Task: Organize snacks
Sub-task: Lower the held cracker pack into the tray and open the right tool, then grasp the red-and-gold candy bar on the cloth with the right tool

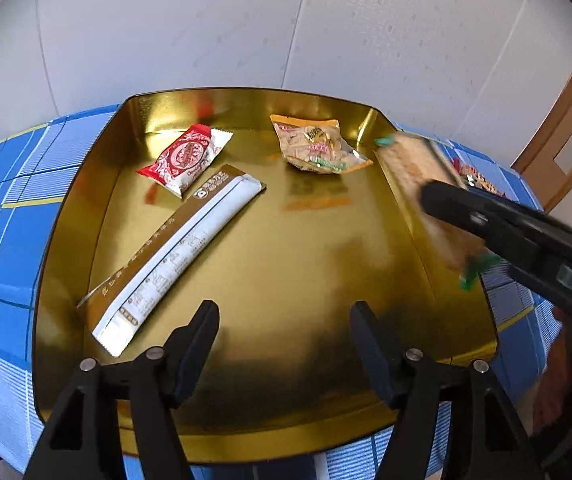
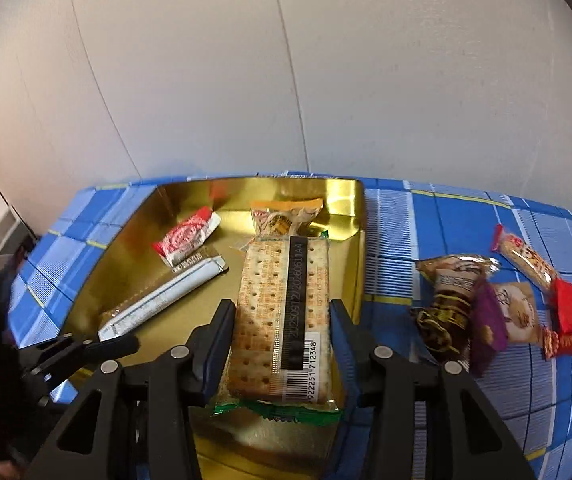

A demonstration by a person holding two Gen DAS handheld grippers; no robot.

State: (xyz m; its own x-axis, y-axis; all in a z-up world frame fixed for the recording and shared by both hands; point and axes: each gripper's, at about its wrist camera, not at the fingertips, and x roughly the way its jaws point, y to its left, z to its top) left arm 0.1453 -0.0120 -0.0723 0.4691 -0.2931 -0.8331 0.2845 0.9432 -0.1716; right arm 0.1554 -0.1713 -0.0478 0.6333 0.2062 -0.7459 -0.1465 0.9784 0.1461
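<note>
- Left tool point(image 1: 284, 334): its jaws stand apart with nothing between them, low over the near, bare part of the gold tray point(image 1: 278, 264). No snack touches its pads.
- Long white-and-gold stick pack point(image 1: 174, 258): it lies flat on the tray floor just left of the left tool, its long axis running diagonally from near-left to far-right. Beyond its far end sits the red-and-white packet point(image 1: 184, 158).
- Orange-topped clear bag point(image 1: 317, 148): it rests by the tray's far wall, well apart from both tools.
- Right tool point(image 2: 282, 340): it is closed across the short width of the cracker pack point(image 2: 282, 320), one pad on each long edge. The pack's long axis points straight ahead of the tool, toward the tray's far wall, and it hangs above the tray's right-hand part, beside the right wall point(image 2: 359, 264).
- Judgement: the right hand is the nearer one for the drop; a free strip of tray floor lies under the pack, between the stick pack and the right wall.
- Loose snacks point(image 2: 485, 308): a cluster waits on the blue checked worktop point(image 2: 425, 220), right of the tray.
- Hard to read: the left wrist view shows the cracker pack blurred and half hidden by the right tool's black body, and how high the pack hangs cannot be told.
</note>
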